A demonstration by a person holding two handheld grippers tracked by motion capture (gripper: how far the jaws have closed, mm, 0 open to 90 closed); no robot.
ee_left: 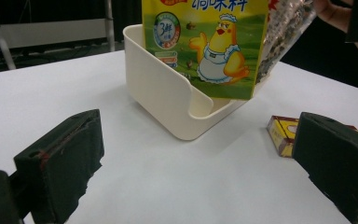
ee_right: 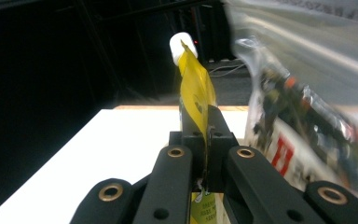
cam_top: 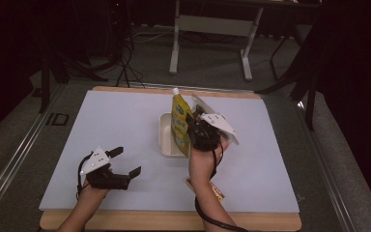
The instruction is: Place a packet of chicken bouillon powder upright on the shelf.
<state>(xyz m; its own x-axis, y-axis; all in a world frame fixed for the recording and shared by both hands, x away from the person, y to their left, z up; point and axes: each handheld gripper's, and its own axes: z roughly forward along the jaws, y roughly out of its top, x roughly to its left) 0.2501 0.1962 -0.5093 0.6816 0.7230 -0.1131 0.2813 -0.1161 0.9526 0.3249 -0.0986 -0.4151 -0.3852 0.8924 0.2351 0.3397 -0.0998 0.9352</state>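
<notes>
A yellow seasoning pouch (cam_top: 180,121) with a white cap stands upright in a cream open-fronted bin (cam_top: 166,137) at the table's middle. My right gripper (cam_top: 199,130) is shut on the pouch's edge (ee_right: 196,93), its jaws pressed flat on the yellow film. A clear speckled bag (ee_left: 284,32) leans in the bin right beside the pouch (ee_left: 205,42). My left gripper (cam_top: 125,162) rests on the table at the front left, open and holding nothing, pointing toward the bin (ee_left: 168,98).
A small red-and-yellow box (cam_top: 216,191) lies flat near the table's front edge, by the right forearm, and the box (ee_left: 282,133) sits close to the left gripper's far jaw. A white table frame (cam_top: 212,29) stands on the floor beyond.
</notes>
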